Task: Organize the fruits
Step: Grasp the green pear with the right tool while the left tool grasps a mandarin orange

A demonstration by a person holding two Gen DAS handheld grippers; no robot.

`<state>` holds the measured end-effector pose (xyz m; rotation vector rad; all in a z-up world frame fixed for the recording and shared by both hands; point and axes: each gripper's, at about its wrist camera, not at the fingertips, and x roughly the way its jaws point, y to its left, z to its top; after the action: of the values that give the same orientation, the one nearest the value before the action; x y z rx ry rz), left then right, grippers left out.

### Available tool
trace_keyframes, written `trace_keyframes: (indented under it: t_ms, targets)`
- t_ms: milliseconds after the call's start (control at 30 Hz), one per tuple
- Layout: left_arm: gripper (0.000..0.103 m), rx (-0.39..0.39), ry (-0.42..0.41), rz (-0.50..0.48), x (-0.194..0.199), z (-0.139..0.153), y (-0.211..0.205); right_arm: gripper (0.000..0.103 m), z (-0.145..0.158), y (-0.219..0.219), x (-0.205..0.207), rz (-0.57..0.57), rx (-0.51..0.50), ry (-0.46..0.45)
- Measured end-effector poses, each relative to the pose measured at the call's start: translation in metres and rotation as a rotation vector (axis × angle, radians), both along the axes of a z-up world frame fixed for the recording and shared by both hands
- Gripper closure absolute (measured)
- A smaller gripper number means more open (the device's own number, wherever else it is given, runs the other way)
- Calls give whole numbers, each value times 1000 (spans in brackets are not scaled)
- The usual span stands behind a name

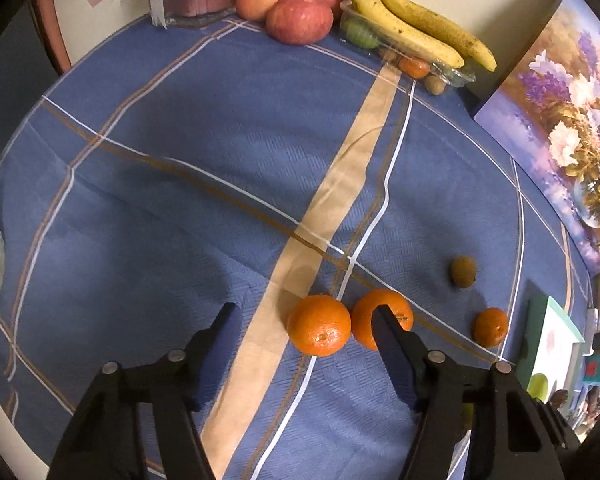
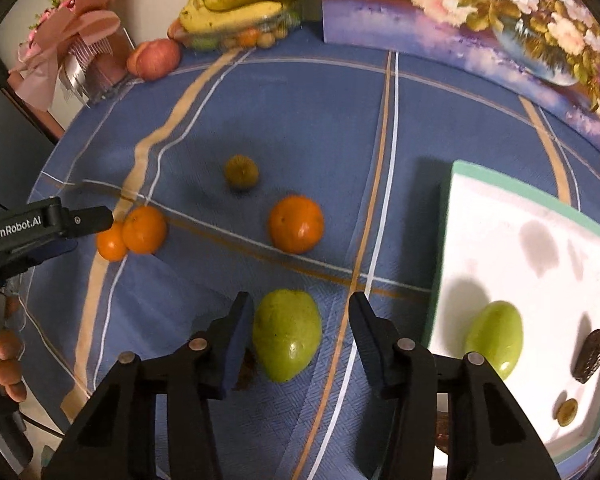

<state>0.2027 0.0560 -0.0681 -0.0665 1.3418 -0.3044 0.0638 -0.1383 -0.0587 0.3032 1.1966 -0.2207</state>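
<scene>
Black right tongs (image 2: 300, 320) fill the bottom of the right wrist view, their jaws partly apart around a green pear-shaped fruit (image 2: 287, 334) that lies on the desk (image 2: 300, 120); the left finger stands just beside the fruit's skin and the right finger clear of it, so no grip shows. Left tongs (image 1: 304, 316) likewise hang with jaws partly apart over a pair of oranges: the nearer orange (image 1: 319, 325) sits between the fingers, untouched, and the right fingertip covers part of the second orange (image 1: 382, 318), the two fruits touching each other. Largest of all is the desk itself, under a blue checked cloth with a tan stripe. Against the wall leans a flower painting (image 2: 480, 28). At the right edge lies a white tray with a green rim (image 2: 520, 248), holding another green fruit (image 2: 496, 336), a dark wrinkled piece (image 2: 592, 354) and a small yellowish one (image 2: 567, 411). Far back lie bananas (image 1: 416, 28) on a clear punnet, beside red apples (image 1: 300, 18). Smaller still, a lone orange (image 2: 296, 224), a tiny orange (image 1: 490, 326) and a brown kiwi (image 1: 463, 272) lie apart on the cloth.
</scene>
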Motion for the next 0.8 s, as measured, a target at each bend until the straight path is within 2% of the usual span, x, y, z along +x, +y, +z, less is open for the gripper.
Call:
trace_keyframes:
  t_ms: [67,267,400,600,800]
  targets:
    - [49,2,11,-6,0,-4,-2,52,-3,0,1,2,20,-2]
    - [66,-33,26,-11,0,-6,-4,56,-6,6,5,26,-1,11]
    - [68,-23,18,-19,-2,-3,-6,63,-10,7,4,29,9,20]
    - [68,-34,-12,-11,-3,11,-5,63,-8,7,3,28,24,2]
    - [68,-42,-72,-8,-9,36,0,63,12,1,-11,14,31,-45]
